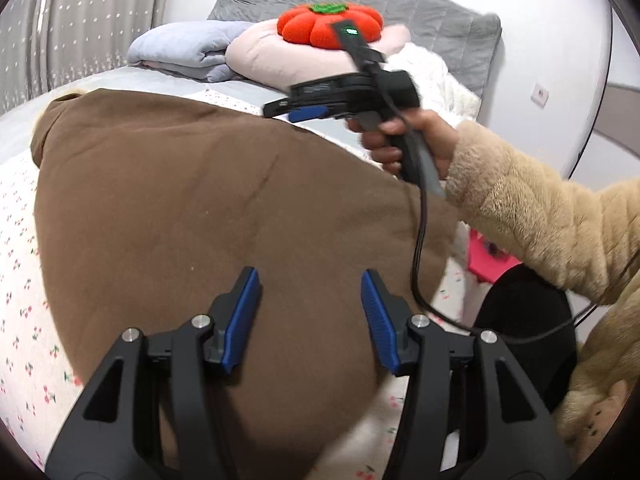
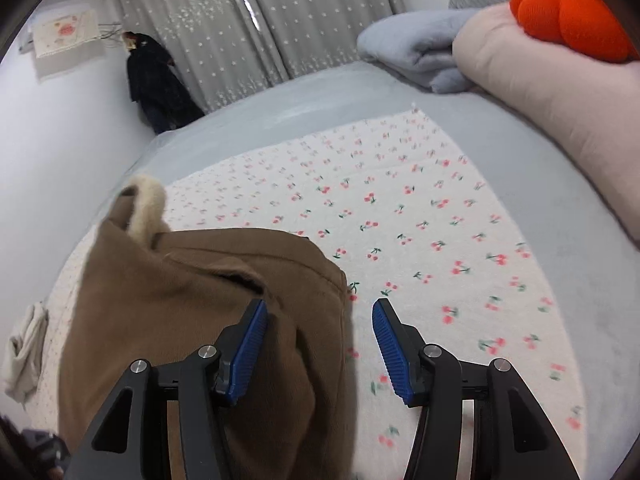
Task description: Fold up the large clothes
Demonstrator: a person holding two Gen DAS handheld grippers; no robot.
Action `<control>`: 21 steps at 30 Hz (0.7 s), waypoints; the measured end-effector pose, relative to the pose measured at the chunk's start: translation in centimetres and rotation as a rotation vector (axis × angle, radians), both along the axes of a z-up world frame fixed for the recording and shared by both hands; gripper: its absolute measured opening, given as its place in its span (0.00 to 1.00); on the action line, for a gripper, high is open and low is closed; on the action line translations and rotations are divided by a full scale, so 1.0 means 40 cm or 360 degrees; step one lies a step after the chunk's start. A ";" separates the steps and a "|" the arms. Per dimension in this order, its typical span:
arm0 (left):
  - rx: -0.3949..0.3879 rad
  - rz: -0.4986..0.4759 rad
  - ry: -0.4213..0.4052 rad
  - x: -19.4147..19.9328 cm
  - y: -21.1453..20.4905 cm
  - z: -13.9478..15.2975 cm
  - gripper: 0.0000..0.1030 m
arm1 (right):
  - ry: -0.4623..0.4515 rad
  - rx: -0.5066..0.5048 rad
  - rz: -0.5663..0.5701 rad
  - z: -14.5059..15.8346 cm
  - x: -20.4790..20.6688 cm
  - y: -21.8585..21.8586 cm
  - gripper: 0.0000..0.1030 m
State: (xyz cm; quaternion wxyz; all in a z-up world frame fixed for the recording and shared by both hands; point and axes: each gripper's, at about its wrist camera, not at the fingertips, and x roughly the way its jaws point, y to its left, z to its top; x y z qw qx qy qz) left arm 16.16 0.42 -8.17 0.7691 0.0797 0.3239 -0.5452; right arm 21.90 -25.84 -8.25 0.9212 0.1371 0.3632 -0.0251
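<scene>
The big brown coat (image 1: pixel 224 208) lies spread on my bed cover with little cherries (image 2: pixel 420 216). It is thick and heavy, I think. If I pinch only the top layer, the fold could slide and bunch up. The black cord (image 1: pixel 418 248) hanging from my right tool could also snag the cloth. My left gripper (image 1: pixel 310 320) hangs over the middle of the coat, fingers wide apart, holding nothing. My right gripper (image 2: pixel 320 344) is wide apart too, over the coat's edge, holding nothing.

Both wrist views look down, close over bed; shared: brown garment (image 1: pixel 208 208), orange pumpkin cushion (image 2: pixel 572 20).
</scene>
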 end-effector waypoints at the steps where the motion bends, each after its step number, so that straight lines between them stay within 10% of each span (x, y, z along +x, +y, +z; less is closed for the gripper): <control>1: -0.0015 0.0010 0.0011 -0.003 0.013 0.008 0.55 | -0.0005 -0.0012 0.0021 0.017 -0.017 0.009 0.54; 9: -0.0033 0.0229 0.0012 0.002 0.082 0.031 0.66 | -0.0020 -0.0090 0.0264 0.101 -0.212 0.138 0.55; 21: 0.0081 0.0443 0.0182 -0.005 0.135 0.001 0.79 | 0.0386 0.0134 0.0168 -0.081 -0.322 0.120 0.65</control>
